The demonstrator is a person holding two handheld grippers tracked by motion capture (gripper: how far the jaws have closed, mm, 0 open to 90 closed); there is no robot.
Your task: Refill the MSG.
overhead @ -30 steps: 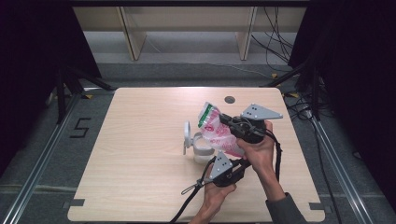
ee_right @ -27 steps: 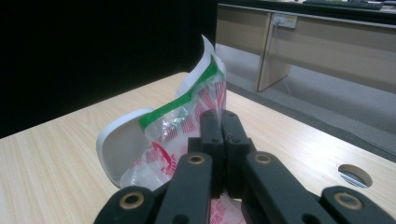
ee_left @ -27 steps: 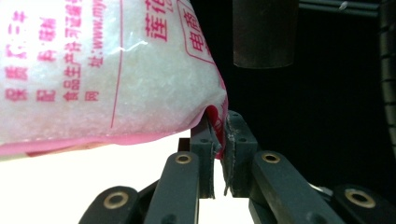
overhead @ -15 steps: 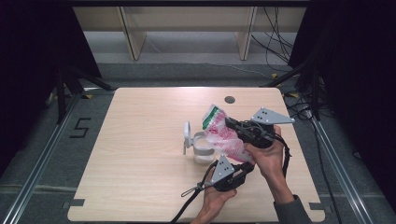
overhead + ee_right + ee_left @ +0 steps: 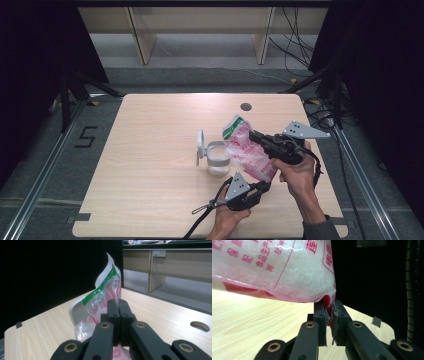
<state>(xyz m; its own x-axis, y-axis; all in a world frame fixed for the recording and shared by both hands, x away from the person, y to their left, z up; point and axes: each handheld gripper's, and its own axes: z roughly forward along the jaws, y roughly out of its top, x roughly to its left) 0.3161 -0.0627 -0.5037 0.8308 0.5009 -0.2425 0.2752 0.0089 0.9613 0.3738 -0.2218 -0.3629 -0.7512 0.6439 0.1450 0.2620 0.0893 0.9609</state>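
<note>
Now: bag (image 5: 247, 150) | between right tool (image 5: 255, 136) and left tool (image 5: 264, 186)

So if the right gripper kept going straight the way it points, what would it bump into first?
The right gripper is already shut on the bag. Pushing on leftward, it would probably carry the bag over the white jar or into its raised lid, though depth is hard to judge.

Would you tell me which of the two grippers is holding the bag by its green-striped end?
The right gripper, shut on the bag near its green-striped top; the left gripper pinches the bag's bottom corner instead.
</note>
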